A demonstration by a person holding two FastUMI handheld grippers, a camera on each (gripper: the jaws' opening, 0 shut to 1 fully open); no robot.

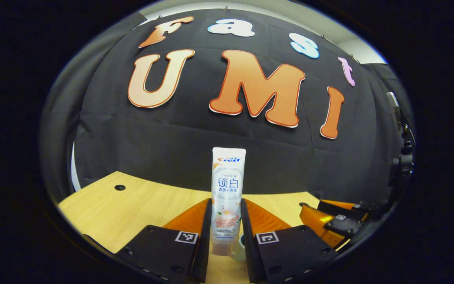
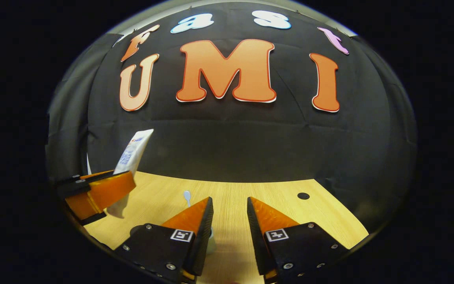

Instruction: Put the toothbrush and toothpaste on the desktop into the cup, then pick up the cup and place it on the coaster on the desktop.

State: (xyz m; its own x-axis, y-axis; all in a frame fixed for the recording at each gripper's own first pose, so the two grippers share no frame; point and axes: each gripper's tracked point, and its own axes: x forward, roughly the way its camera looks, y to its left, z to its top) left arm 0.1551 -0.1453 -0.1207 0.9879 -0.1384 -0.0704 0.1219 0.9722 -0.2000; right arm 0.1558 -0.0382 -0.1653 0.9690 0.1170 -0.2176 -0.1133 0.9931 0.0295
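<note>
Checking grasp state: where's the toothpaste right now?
The toothpaste stands upright, clamped between the left gripper fingers, lifted above the desktop. The right gripper view shows it at far left, tilted.

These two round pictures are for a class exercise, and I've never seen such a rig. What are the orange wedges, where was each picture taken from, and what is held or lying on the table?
The orange wedges are the fingers of two hand-held grippers, each with a camera looking forward along its own fingers. In the left gripper view, the left gripper is shut on an upright toothpaste tube, lifted above the wooden desktop; the right gripper shows at the side. In the right gripper view, the right gripper's fingers are apart and hold nothing. A small pale toothbrush head sticks up just beyond them, and something pale sits low beside the finger, possibly the cup.
</note>
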